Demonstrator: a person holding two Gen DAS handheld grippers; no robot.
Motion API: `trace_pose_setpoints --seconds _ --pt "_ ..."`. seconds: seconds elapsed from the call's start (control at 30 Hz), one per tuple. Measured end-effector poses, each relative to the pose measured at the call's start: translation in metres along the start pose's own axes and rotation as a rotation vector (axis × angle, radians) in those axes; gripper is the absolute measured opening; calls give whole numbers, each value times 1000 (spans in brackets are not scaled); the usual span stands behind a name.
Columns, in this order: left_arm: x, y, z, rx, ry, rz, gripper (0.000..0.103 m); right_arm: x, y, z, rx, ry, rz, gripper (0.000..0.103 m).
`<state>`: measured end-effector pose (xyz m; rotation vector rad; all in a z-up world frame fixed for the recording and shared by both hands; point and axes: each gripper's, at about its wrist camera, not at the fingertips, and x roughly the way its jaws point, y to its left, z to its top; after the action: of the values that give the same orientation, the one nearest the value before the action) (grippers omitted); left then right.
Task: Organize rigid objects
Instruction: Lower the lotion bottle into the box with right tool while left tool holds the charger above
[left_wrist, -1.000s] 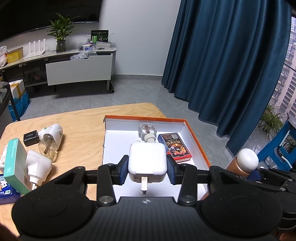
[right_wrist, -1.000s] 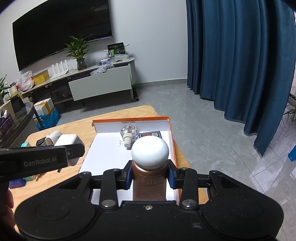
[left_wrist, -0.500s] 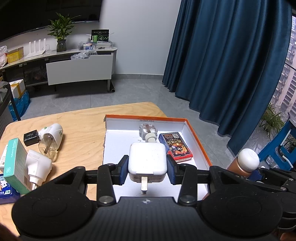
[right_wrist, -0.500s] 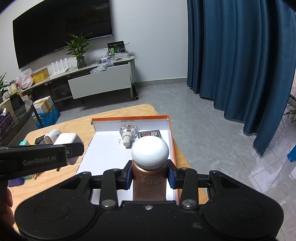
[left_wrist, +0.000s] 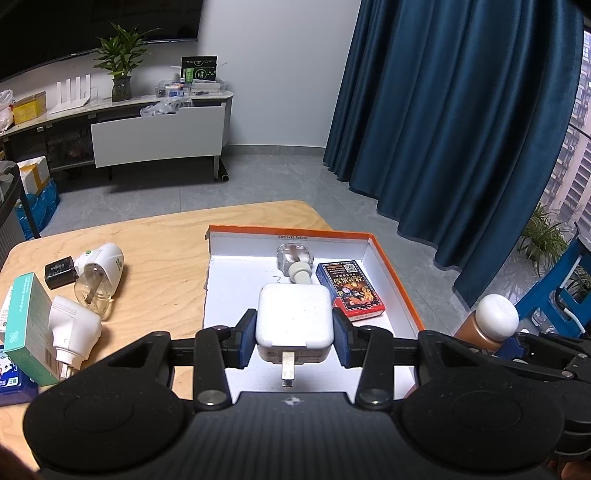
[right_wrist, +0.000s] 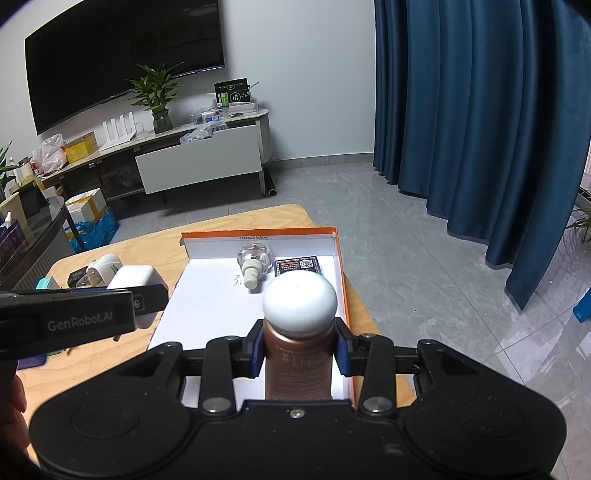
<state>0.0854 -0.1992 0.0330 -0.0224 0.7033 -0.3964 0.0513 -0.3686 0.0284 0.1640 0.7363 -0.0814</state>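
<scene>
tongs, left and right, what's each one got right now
Left tongs: closed on the white charger.
Right tongs: closed on the brown bottle.

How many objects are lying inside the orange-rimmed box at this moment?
2. A clear bottle lies on its side by the far wall of the box, and a card deck lies flat beside it toward the right wall. The held items may hide others.

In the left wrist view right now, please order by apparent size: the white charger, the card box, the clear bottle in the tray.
1. white charger, held in the left jaws, so nearness enlarges it
2. card box
3. clear bottle, farthest away, so its true rank is unsure
</scene>
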Motion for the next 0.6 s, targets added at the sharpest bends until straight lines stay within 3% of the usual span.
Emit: trace_pose_setpoints --seconds 0.6 --pt "3 1 -1 -2 7 9 43 5 2 1 -15 14 9 46"
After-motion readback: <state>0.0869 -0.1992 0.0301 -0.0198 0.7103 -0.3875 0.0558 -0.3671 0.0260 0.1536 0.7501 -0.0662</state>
